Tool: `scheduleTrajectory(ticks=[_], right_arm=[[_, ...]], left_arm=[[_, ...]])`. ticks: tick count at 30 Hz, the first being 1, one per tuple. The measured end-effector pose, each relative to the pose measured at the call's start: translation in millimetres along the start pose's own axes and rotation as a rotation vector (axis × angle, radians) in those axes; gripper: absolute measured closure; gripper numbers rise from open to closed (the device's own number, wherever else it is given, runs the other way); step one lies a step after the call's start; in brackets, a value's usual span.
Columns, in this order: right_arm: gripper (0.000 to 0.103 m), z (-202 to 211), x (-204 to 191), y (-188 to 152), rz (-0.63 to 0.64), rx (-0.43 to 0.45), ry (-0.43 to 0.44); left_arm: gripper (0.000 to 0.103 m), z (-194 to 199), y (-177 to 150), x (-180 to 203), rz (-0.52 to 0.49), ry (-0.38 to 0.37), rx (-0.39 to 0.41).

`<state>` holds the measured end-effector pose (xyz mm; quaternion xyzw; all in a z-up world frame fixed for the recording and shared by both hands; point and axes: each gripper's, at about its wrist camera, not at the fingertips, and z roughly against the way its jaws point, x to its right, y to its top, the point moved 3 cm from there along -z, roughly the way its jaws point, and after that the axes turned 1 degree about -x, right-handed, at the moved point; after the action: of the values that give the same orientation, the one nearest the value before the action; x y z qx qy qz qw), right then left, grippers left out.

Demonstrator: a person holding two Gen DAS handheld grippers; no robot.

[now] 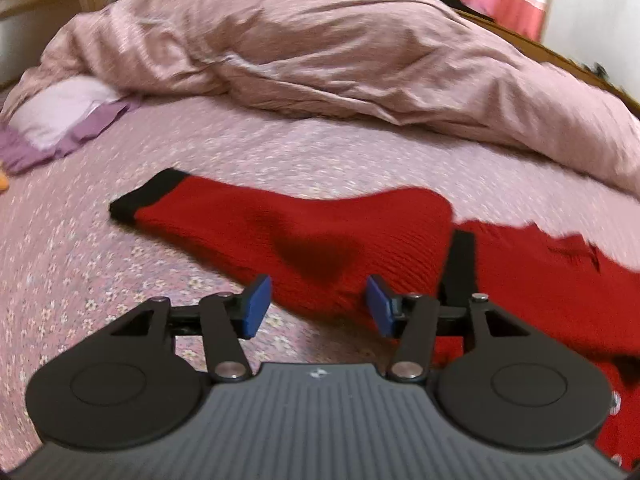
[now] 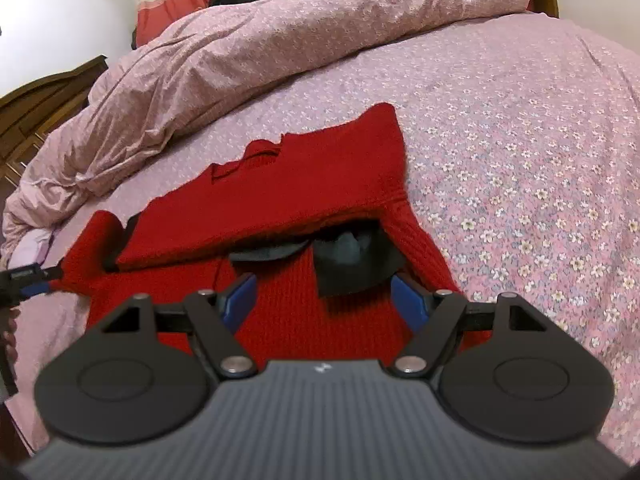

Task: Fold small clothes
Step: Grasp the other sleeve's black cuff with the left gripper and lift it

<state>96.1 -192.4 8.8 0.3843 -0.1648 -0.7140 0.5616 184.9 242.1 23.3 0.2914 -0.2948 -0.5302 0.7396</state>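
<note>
**Sweater half folded, both grippers clear of it**

Now then, one big bed fills both views, flowered pink sheet across the middle, one rumpled duvet bunched along the top of the frame, one lilac pillow at the left edge of the left wrist view. Spread on the sheet, centre frame in both views, lies the one garment in play: a red sweater. In the right wrist view its upper part looks folded over the body, with a dark lining or label showing underneath at centre. One sleeve with a black cuff stretches out toward the left in the left wrist view.

Two grippers, and neither has cloth. The left gripper hangs over the sweater's near edge, jaws apart, nothing between the blue pads. The right gripper sits over the lower body of the sweater, jaws wide, also empty.

My read: one fold is down, both tools released. Next comes that stray sleeve. The left gripper needs to pinch near the cuff and carry it across the body, while the right steadies the folded stack so it doesn't slide.
</note>
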Motion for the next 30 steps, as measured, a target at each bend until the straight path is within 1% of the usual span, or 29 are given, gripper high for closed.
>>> scheduleTrajectory(ticks=[4, 11, 14, 17, 21, 23, 24, 30], right_arm=[[0.028, -1, -3, -4, 0.003, -0.018, 0.000], [0.028, -4, -10, -10, 0.021, -0.039, -0.006], [0.028, -5, -11, -12, 0.025, -0.047, -0.010], [0.028, -7, -12, -13, 0.035, -0.054, -0.018], [0.028, -9, -11, -12, 0.031, -0.060, -0.024], [0.028, -9, -11, -12, 0.032, -0.060, -0.026], [0.028, -9, -12, -12, 0.033, -0.060, -0.027], [0.028, -12, -13, -12, 0.034, -0.064, -0.030]], left_arm=[[0.043, -10, 12, -22, 0.065, 0.087, 0.009], [0.043, -35, 22, -65, 0.207, 0.139, 0.009], [0.043, -48, 23, -80, 0.243, 0.142, -0.003], [0.043, -62, 25, -89, 0.282, 0.137, -0.001], [0.043, -81, 26, -98, 0.336, 0.148, -0.024], [0.043, -89, 26, -101, 0.352, 0.165, -0.028], [0.043, -91, 26, -102, 0.351, 0.170, -0.015], [0.040, -106, 31, -100, 0.303, 0.202, 0.008]])
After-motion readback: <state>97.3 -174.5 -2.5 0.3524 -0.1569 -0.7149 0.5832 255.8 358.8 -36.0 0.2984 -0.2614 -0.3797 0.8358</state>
